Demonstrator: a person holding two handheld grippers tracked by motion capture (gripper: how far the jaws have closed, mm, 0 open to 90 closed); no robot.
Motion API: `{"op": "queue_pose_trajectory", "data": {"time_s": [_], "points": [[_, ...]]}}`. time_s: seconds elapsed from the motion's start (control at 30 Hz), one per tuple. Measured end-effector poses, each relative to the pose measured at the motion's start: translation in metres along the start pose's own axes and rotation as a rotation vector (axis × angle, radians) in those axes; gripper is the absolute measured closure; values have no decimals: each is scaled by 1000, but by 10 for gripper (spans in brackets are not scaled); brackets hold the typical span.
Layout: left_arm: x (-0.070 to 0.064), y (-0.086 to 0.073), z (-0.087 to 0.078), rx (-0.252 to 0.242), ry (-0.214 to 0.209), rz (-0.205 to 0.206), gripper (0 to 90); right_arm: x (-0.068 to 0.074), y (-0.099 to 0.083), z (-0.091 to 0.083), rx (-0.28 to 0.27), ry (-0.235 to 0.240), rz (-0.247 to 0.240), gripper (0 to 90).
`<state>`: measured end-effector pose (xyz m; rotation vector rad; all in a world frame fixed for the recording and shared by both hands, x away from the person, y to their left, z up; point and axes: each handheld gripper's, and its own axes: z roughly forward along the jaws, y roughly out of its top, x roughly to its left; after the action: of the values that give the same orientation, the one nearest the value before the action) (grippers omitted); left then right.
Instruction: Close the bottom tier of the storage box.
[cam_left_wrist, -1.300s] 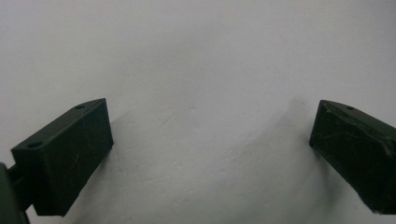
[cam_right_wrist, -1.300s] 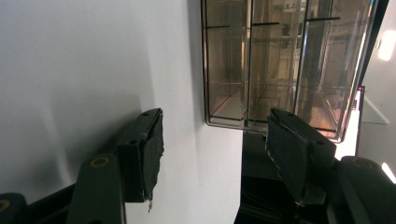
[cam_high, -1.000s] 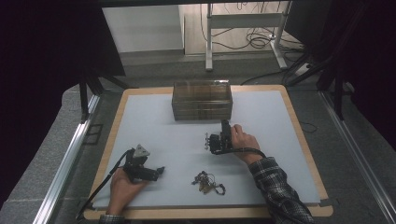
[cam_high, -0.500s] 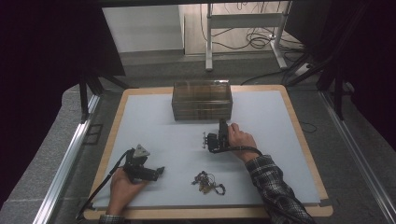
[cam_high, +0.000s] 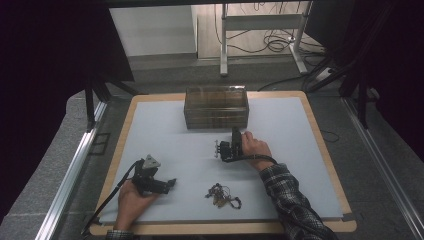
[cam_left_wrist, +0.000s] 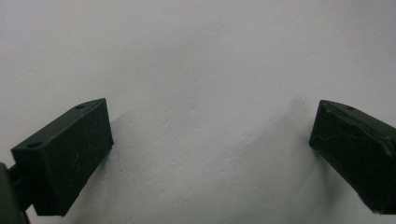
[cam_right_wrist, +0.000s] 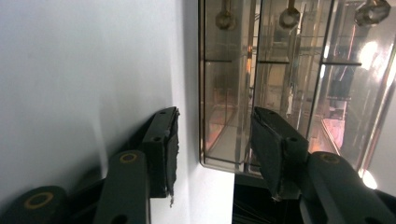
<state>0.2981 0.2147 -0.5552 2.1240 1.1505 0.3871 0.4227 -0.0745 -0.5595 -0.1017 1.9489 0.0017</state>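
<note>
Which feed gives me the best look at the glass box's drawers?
The right gripper view: the glass box looms close beyond the open right gripper, with knobs and shelves plain. The high view shows the whole box small, at the mat's far side. The left gripper view faces bare mat.

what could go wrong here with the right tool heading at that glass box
1. The right tool is turned on its side with jaws open, aimed at the glass drawer box; a hard approach could knock or shove the box rather than catch a knob.
2. The jewellery pile lies loose near the front edge, between both forearms; a sleeve could drag it.
3. The left tool rests open on the mat, too far away to steady the box.
</note>
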Motion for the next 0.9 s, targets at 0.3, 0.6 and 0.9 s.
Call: {"op": "queue_pose_trajectory", "data": {"time_s": [0.3,0.6,0.9], "points": [[0,0,0,0,0,0,0,1,7,7,-16,-30,8,550],[0,0,0,0,0,0,0,-1,14,12,-22,-25,2,551],[0,0,0,0,0,1,0,1,22,18,-39,-36,-11,652]]}}
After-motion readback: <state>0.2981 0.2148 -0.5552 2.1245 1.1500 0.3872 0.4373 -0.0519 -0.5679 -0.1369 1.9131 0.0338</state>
